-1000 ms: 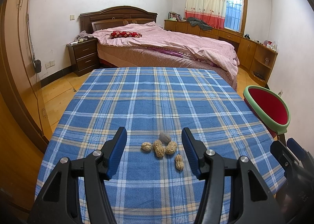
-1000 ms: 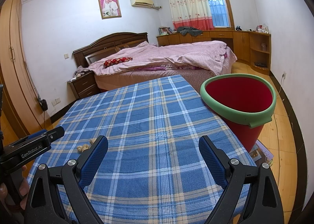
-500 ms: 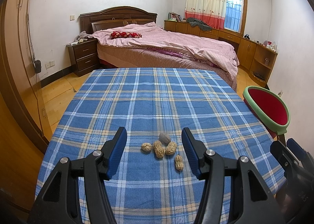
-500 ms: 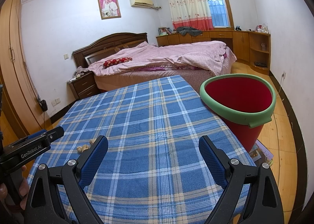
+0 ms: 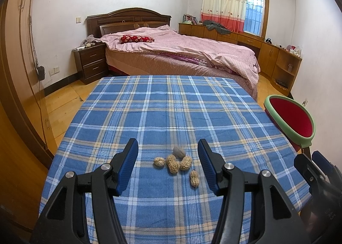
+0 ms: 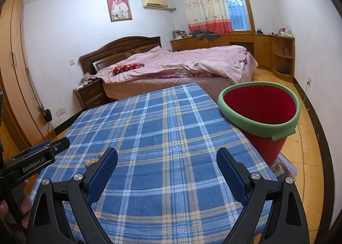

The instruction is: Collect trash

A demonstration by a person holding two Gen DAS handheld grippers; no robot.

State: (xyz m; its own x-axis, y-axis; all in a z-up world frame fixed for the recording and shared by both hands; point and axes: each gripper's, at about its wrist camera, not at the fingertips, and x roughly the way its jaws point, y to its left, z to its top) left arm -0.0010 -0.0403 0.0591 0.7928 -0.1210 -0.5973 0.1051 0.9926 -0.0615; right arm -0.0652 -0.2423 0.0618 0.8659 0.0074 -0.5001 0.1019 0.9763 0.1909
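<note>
Several peanut shells (image 5: 173, 163) and a greyish nut (image 5: 179, 152) lie in a small cluster on the blue plaid tablecloth (image 5: 171, 111). My left gripper (image 5: 167, 152) hovers open just short of them, its blue pads either side of the cluster and touching nothing. One shell (image 5: 194, 178) lies apart, close to the right pad. A red bin with a green rim (image 6: 259, 113) stands off the table's right edge. My right gripper (image 6: 166, 161) is open over bare cloth, nothing between its fingers. The shells (image 6: 92, 161) peek out behind its left finger.
A bed with pink covers (image 5: 181, 55) stands beyond the table's far end, with a dark nightstand (image 5: 89, 62) at its left. Magazines (image 6: 284, 168) lie on the wooden floor beside the bin. A hand (image 6: 12, 207) holds the left gripper's body (image 6: 32, 164) at the right wrist view's left edge.
</note>
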